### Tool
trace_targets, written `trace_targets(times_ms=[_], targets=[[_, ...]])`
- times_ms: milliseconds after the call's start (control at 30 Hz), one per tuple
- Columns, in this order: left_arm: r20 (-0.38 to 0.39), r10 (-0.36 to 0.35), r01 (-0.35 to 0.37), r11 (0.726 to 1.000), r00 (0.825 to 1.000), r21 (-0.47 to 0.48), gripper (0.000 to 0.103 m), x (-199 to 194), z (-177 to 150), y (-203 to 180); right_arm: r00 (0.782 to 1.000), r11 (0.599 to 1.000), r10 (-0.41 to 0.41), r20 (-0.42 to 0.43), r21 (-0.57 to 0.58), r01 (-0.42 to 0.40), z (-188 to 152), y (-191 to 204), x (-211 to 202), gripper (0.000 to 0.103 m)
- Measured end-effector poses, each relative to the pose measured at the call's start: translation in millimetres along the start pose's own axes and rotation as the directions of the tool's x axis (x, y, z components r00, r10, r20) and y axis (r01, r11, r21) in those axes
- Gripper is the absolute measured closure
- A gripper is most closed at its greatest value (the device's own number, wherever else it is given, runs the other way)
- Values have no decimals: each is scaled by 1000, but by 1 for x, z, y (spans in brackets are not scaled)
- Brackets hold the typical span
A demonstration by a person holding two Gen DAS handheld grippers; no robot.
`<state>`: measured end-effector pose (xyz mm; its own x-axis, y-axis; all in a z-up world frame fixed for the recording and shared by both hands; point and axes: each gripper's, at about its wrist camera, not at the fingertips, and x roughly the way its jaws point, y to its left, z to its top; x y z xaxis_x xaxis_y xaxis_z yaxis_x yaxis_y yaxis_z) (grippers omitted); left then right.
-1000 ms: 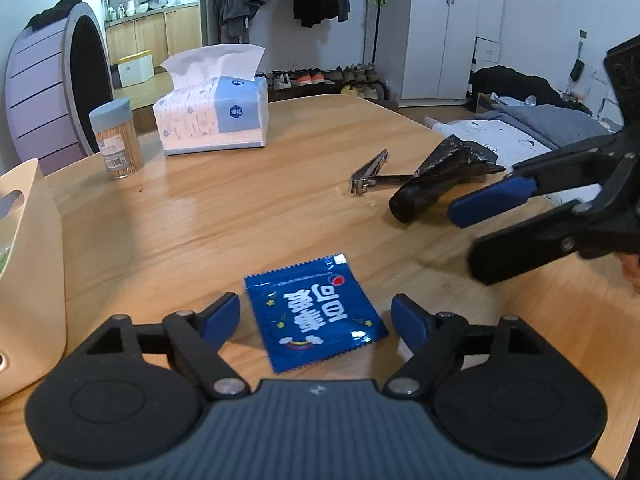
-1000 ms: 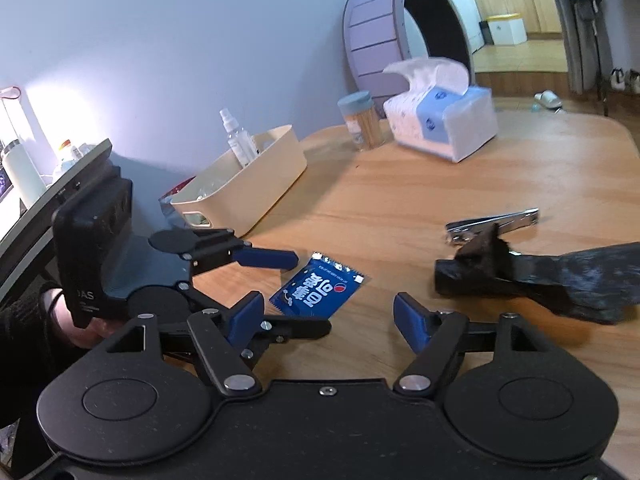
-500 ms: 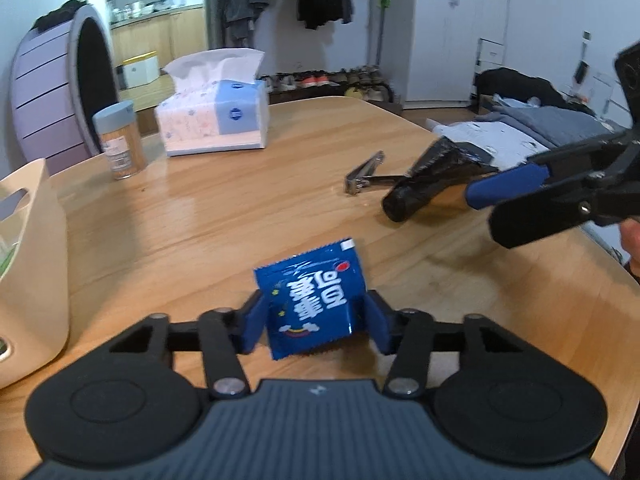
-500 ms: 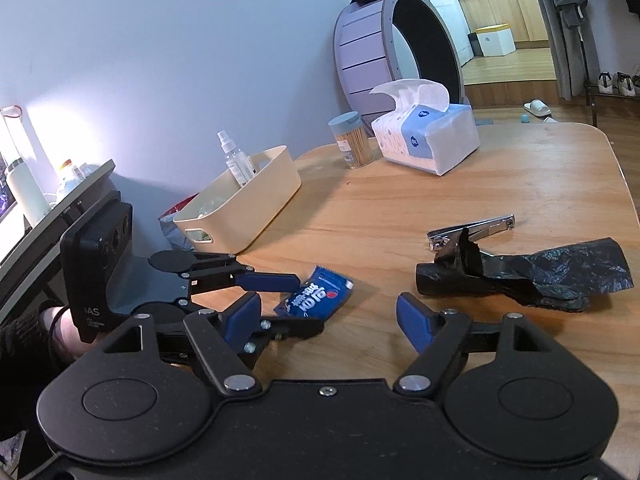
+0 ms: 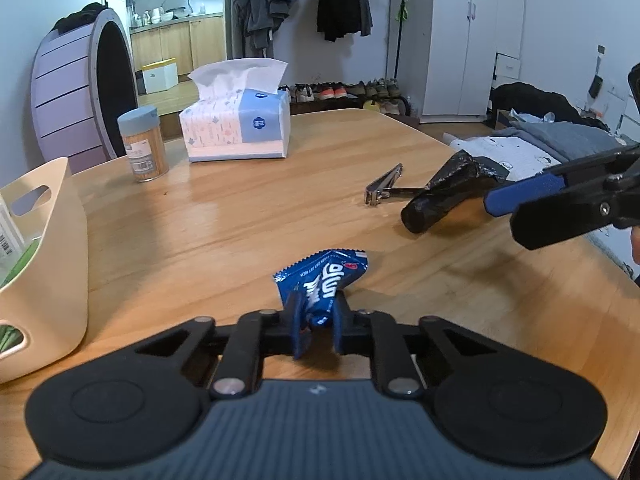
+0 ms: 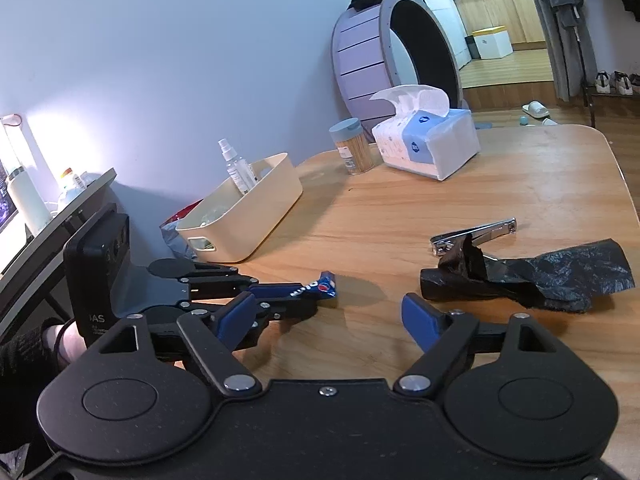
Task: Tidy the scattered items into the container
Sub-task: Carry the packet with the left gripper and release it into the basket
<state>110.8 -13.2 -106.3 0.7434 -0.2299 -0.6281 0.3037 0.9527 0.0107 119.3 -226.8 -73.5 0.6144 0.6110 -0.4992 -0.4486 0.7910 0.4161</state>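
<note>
Closing on a crumpled blue snack packet [image 5: 324,280], the left gripper [image 5: 316,328] pinches it just above the wooden table [image 5: 224,232], its white lettering buckled; the beige container [image 5: 52,264] stands at nine o'clock, while the right gripper [image 6: 332,320] is opening, nothing between its jaws.

Blue snack packet [image 5: 320,280] crumpled and pinched upright just above the wooden table [image 5: 240,220], open nail clipper [image 5: 384,186] touching a rolled black plastic bag [image 5: 444,196] at the right, cream container [image 5: 52,264] at the left edge holding a spray bottle [image 6: 238,168].
</note>
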Motion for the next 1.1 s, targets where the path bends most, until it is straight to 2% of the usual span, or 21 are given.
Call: trace_targets(times_ms=[200,333,633,833,967,1100], targets=[[33,6,-5,1000,999,-27,94,-11,1,7,1000,1000,0,-4,5,0,-3,0,0,23],[77,24,-22,999,997,-35,94,-33,6,15,1000,1000,13,-2,8,-13,-2,3,1,23],[167,171,-160,984,971,-76,94,-110,29,61,997,997,75,30,-19,-74,12,25,13,21],[118,265,-251,960,957,-124,96,-119,38,103,988,987,146,45,-78,-143,33,52,36,18],[70,281,-268,951,957,-152,97,-107,40,127,982,977,186,38,-115,-181,44,66,50,18],[1,282,-279,951,960,-137,97,-84,45,140,978,972,205,41,-128,-199,50,74,59,18]])
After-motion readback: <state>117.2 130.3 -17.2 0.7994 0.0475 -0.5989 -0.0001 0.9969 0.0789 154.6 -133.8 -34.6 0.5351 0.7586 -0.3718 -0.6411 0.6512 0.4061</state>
